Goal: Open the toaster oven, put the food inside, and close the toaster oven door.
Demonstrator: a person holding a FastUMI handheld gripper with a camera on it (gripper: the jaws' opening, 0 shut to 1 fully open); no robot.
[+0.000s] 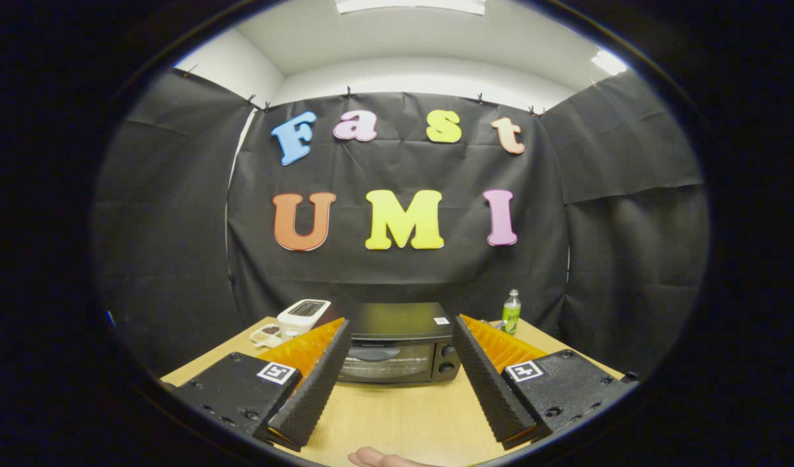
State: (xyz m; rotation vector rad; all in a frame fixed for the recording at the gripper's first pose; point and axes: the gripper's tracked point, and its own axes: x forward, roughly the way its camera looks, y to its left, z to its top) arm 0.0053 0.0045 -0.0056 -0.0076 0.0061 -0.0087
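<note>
A black toaster oven [397, 344] stands on the wooden table [403, 415], straight ahead of my fingers and beyond their tips. Its glass door is closed, with two knobs [446, 359] on its right side. My gripper [399, 323] is open, the two fingers spread wide with the oven framed between them and nothing held. A small dish with food [266, 335] lies to the left of the oven, partly hidden behind my left finger.
A white appliance [303, 314] sits behind the dish at the oven's left. A green bottle [512, 312] stands at the oven's right rear. A person's hand [381, 459] shows at the table's near edge. Black cloth walls close the booth.
</note>
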